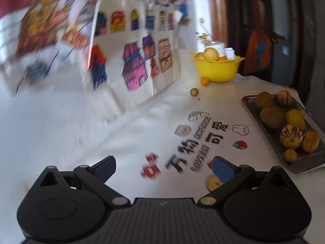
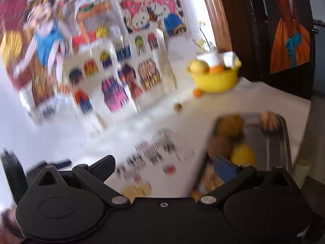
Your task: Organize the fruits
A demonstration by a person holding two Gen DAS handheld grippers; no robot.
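**A:** What is the left wrist camera showing?

**B:** The left gripper (image 1: 163, 167) is hovering over a white tablecloth (image 1: 61, 132), its fingers (image 1: 223, 169) spread wide and holding nothing. A small yellow fruit (image 1: 213, 183) is lying on the cloth just behind the right-hand finger, which is partly hiding it. To the right, a grey metal tray (image 1: 304, 164) is carrying a heap of brown and yellow fruits (image 1: 292, 136). Farther back, a yellow bowl (image 1: 217, 69) is holding more fruit and a white cup. A small orange (image 1: 205, 81) is sitting just in front of the bowl, and a small brown ball (image 1: 194, 92) is lying near it. Colourful drawings (image 1: 132, 65) are standing along the back.

**A:** And the right wrist camera?

**B:** It is blurring heavily. The right gripper (image 2: 163, 167) is also standing wide open and empty. The tray (image 2: 284, 134) is lying ahead to the right, beyond one finger, with a yellow fruit in it. The loose yellow fruit (image 2: 136, 189) is showing on the cloth low between the fingers. The bowl (image 2: 215, 81) and orange (image 2: 197, 92) are sitting at the back.
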